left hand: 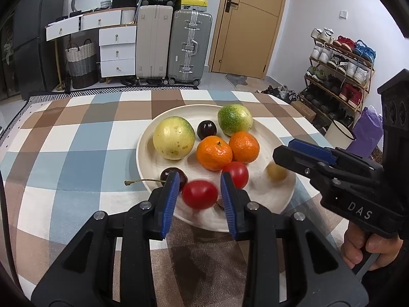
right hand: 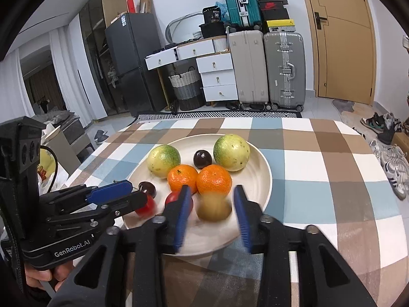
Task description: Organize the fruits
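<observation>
Left wrist view, plate: the cream plate (left hand: pixel 143 158) sits on the checked tablecloth (left hand: pixel 76 153), and it's crowded. There are two big green-yellow fruits (left hand: pixel 173 138), two tangerines (left hand: pixel 214 154), two dark cherries (left hand: pixel 206 129) and a red tomato (left hand: pixel 236 177).
Left wrist view, left gripper: the left gripper (left hand: pixel 199 179) hangs over the plate's near edge. A second, smeared tomato (left hand: pixel 199 194) is between its pads. A sliver of gap shows on each side, so it reads as let go, not pinched.
Left wrist view, right gripper: the right gripper (left hand: pixel 285 149) comes in from the side. A blurred small yellow fruit (left hand: pixel 276 171) is on the plate just off its tip.
Right wrist view, right gripper: its jaws are parted, and the small yellow fruit (right hand: pixel 214 208) lies loose between them over the plate (right hand: pixel 265 179).
Right wrist view, left gripper: its tip (right hand: pixel 136 193) is at the plate's left rim, with the smeared tomato (right hand: pixel 146 207) just under it.
Progress: every fruit in sight is on or over the plate and none is on the cloth. It looks nearly done, with these last two still to settle.
</observation>
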`<action>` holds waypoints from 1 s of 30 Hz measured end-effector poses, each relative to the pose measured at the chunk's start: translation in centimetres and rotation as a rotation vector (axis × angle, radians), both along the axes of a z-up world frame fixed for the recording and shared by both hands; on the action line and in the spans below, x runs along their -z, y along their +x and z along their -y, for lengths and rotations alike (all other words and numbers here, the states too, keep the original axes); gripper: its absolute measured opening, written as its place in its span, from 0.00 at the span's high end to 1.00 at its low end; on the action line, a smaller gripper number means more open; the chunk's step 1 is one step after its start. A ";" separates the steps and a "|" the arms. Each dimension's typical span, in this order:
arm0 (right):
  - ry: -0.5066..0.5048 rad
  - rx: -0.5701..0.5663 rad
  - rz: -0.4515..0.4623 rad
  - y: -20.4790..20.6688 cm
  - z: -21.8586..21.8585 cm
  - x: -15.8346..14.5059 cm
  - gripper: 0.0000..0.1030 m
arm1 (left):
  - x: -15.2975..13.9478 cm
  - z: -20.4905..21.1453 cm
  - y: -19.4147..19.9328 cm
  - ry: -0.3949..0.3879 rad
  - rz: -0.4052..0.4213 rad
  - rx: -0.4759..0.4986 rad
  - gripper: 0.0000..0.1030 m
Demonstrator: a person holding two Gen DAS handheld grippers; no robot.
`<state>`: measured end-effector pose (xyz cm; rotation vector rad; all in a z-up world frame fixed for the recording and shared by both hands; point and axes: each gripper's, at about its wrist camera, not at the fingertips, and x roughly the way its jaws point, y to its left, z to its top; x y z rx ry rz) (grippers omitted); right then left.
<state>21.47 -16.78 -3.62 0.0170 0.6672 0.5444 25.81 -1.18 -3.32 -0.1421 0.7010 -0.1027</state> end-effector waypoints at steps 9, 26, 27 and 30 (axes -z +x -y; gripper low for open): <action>0.047 0.024 0.037 -0.5 1.0 -0.5 0.23 | -0.3 -0.5 -0.5 0.010 0.017 -0.037 0.33; 0.034 0.009 0.084 -4.9 3.2 -1.6 0.01 | -3.1 -2.0 -6.3 0.001 0.125 -0.078 0.01; 0.029 0.009 0.089 -5.2 3.3 -1.6 0.01 | -3.3 -1.9 -6.8 0.007 0.131 -0.079 0.01; 0.025 0.005 0.097 -6.2 3.7 -1.7 0.01 | -3.6 -1.5 -8.4 0.034 0.147 -0.076 0.01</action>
